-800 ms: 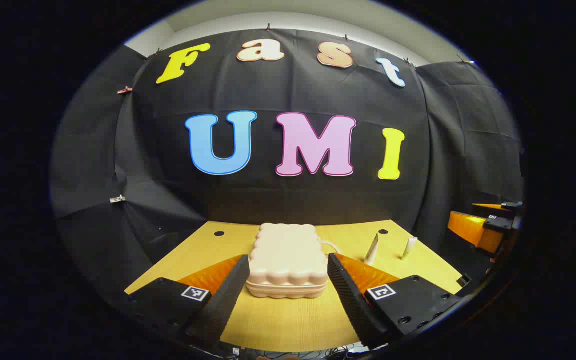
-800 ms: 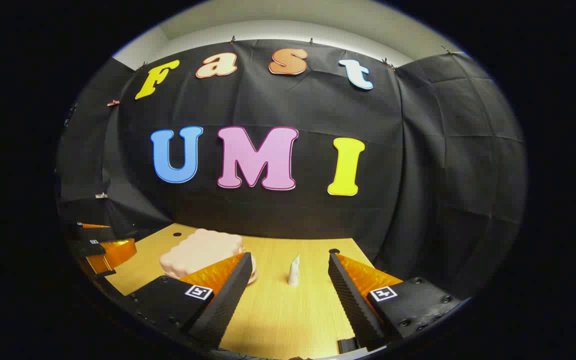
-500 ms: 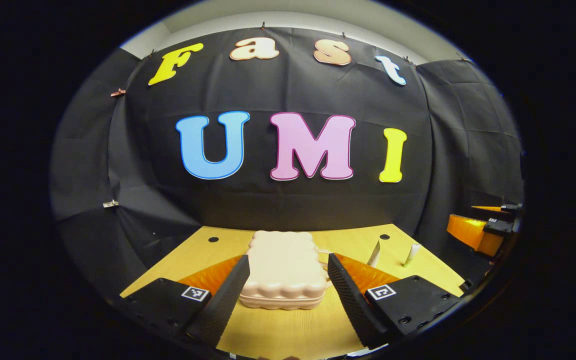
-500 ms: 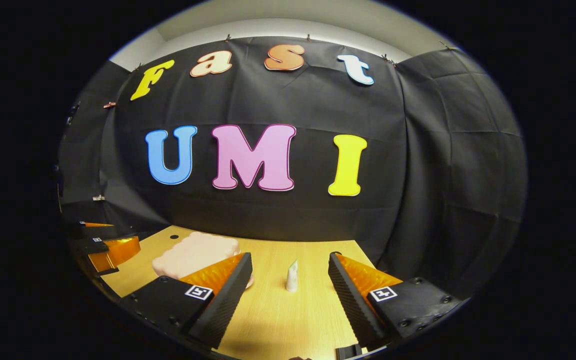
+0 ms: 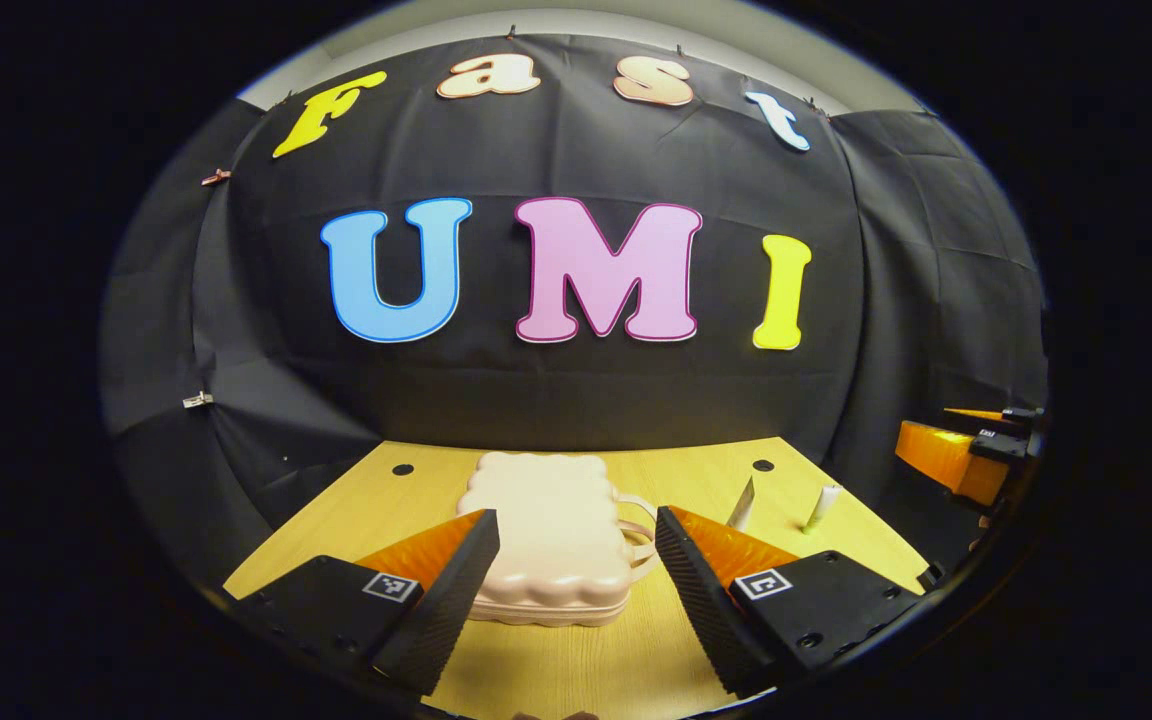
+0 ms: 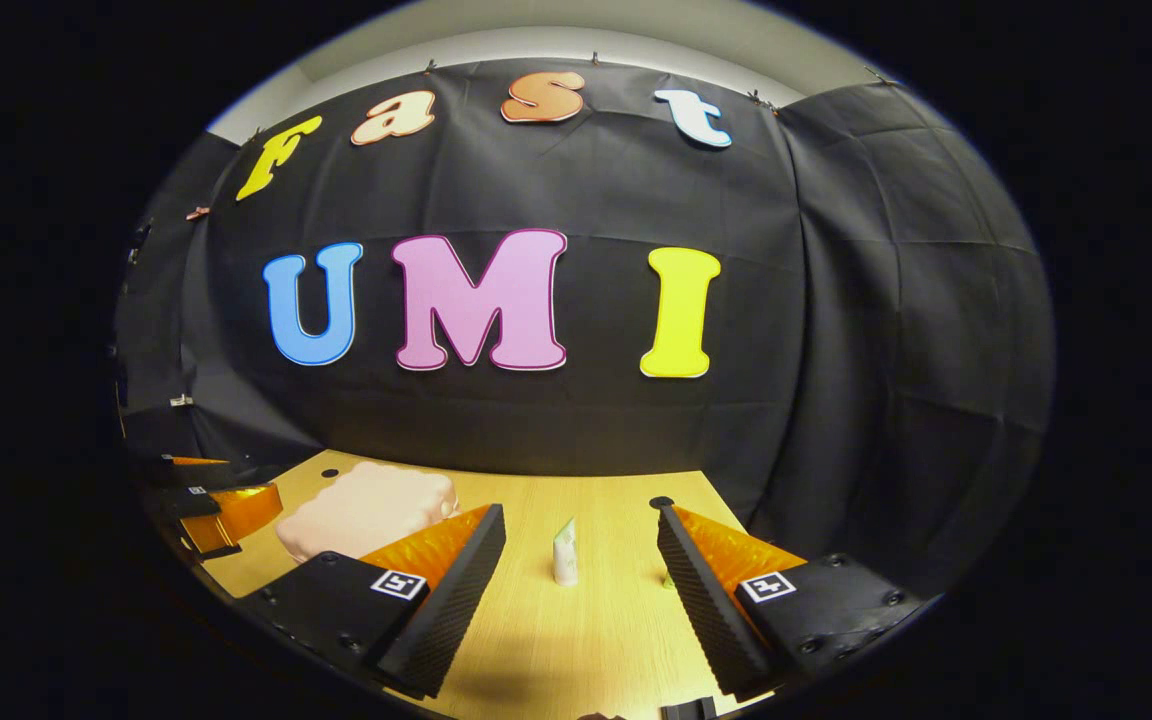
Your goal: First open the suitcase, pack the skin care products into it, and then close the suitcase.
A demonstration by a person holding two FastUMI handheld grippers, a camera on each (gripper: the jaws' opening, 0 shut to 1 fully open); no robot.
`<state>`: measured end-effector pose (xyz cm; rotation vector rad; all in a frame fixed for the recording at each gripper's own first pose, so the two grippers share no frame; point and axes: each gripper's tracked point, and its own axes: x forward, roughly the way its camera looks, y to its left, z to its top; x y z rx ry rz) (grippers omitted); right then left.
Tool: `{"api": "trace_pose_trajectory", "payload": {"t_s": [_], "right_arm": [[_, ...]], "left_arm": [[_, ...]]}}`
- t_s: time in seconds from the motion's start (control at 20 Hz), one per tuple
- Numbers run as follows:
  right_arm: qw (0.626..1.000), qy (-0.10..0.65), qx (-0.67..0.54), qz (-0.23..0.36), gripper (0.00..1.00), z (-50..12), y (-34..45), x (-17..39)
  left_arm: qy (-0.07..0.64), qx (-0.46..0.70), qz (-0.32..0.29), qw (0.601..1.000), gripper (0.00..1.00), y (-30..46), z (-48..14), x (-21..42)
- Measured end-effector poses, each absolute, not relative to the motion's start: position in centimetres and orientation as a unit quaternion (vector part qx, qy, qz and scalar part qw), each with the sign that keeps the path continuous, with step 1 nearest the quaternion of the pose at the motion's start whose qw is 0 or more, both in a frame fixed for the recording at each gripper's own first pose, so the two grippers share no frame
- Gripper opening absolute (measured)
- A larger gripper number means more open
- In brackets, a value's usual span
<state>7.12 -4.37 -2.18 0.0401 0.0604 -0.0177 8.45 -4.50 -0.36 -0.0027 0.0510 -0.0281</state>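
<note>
Beyond wide-apart left gripper (image 5: 576, 535), suitcase (image 5: 551, 540) handle (image 5: 638, 530); right gripper (image 6: 581, 535) likewise apart.

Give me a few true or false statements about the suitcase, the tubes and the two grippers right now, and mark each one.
1. The pale pink scalloped plastic suitcase lies shut on the wooden table. True.
2. The left hand-held gripper is clamped on the suitcase. False: its fingers are spread, touching nothing.
3. Two small white tubes stand on the table, outside the suitcase. True.
4. The right hand-held gripper holds a tube. False: it is open; the white tube stands beyond it.
</note>
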Motion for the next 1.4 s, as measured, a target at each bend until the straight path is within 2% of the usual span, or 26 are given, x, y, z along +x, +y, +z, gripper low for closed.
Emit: {"api": "trace_pose_trajectory", "payload": {"t_s": [0.2, 0.5, 0.8, 0.95, 1.2, 1.3, 1.35, 1.4], "right_arm": [[0.999, 0.034, 0.025, -0.009, 0.97, -2.2, -5.3, 8.8], [0.999, 0.031, 0.015, -0.006, 0.97, -2.4, -7.3, 11.7], [0.998, 0.062, 0.003, 0.010, 0.98, -5.8, -9.0, 13.4], [0.995, 0.091, -0.009, 0.024, 0.98, -8.4, -9.4, 13.7], [0.993, 0.118, 0.000, 0.030, 0.97, -10.4, -9.9, 14.6], [0.991, 0.131, 0.011, 0.028, 0.98, -11.0, -10.2, 15.0], [0.990, 0.135, 0.018, 0.027, 0.98, -11.2, -10.2, 15.2], [0.990, 0.136, 0.021, 0.027, 0.97, -11.3, -10.3, 15.4]], "left_arm": [[0.033, 0.002, -0.032, 0.999, 0.99, -6.6, -0.3, 11.3], [0.071, 0.025, -0.081, 0.994, 0.99, -13.4, -2.6, 18.9], [0.152, 0.042, -0.095, 0.983, 0.98, -18.4, -9.5, 27.9], [0.200, 0.073, -0.072, 0.974, 0.89, -18.6, -14.1, 31.2], [0.252, 0.081, -0.049, 0.963, 0.87, -18.5, -18.9, 34.5], [0.265, 0.091, -0.028, 0.960, 0.81, -17.9, -20.4, 35.5], [0.268, 0.094, -0.018, 0.959, 0.69, -17.5, -20.8, 35.8], [0.279, 0.097, -0.010, 0.955, 0.63, -17.2, -21.6, 36.1]]}}
